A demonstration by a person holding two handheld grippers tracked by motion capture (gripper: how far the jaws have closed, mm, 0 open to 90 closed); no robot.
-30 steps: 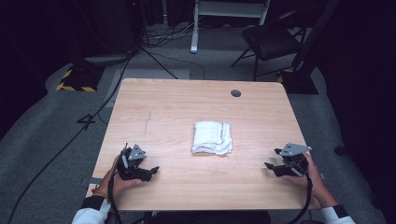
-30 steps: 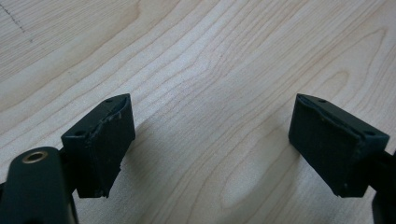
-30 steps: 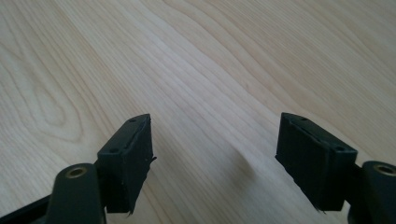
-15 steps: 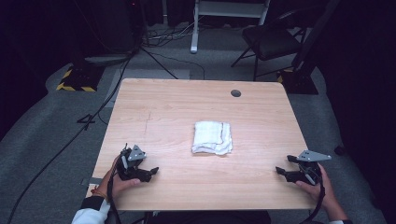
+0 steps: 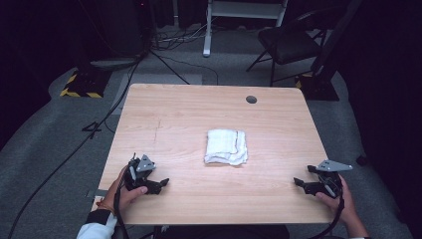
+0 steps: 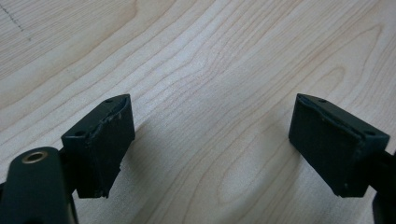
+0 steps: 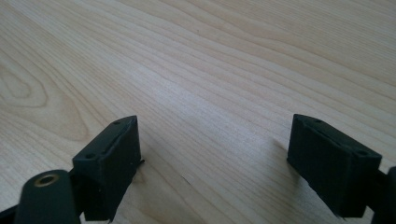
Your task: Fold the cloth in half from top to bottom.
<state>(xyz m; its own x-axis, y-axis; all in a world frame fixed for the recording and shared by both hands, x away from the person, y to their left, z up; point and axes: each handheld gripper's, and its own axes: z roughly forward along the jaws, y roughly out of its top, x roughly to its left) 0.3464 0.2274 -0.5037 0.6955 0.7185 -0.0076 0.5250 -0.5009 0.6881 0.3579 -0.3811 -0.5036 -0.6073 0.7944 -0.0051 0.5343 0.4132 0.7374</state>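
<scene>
— What's lying out on the table (image 5: 164,114)?

— A white cloth (image 5: 226,146), folded into a thick, roughly square pad.

— Flat?

— Flat, yes, though the layers are soft and a bit rumpled (the near edge bulges unevenly, and one fold line curves across the top).

— Where exactly?

— Just right of the table's middle, slightly toward the near side, lying alone on bare pale wood, well apart from every edge.
</scene>
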